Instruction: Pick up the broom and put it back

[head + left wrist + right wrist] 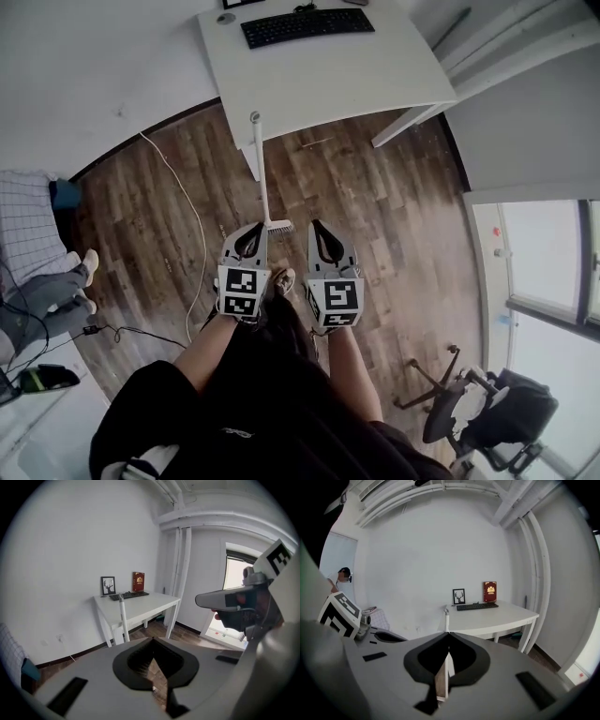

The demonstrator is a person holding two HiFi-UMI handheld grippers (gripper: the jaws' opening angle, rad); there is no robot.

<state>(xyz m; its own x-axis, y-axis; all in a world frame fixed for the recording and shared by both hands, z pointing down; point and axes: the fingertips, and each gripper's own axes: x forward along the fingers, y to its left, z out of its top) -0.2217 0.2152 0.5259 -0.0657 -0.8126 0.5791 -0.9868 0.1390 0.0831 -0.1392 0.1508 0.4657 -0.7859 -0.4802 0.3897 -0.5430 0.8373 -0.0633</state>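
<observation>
Broom (262, 173) stood propped against the desk's (375, 84) front edge, bristles on the floor (375, 216), so its handle was free to grab. Left gripper (250, 232) and right gripper (321, 231) hung near the bristles. Both jaws were closed and empty, probably not yet set for pickup.

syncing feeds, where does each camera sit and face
Head view: on the person's head, looking steeply down at wooden floor; forearms, left gripper and right gripper show.
Left gripper view: on that gripper, facing the white rectangular table; shut jaws show.
Right gripper view: likewise facing that table, shut jaws showing.
Shared: all see the white long-handled broom leaning on the table.
</observation>
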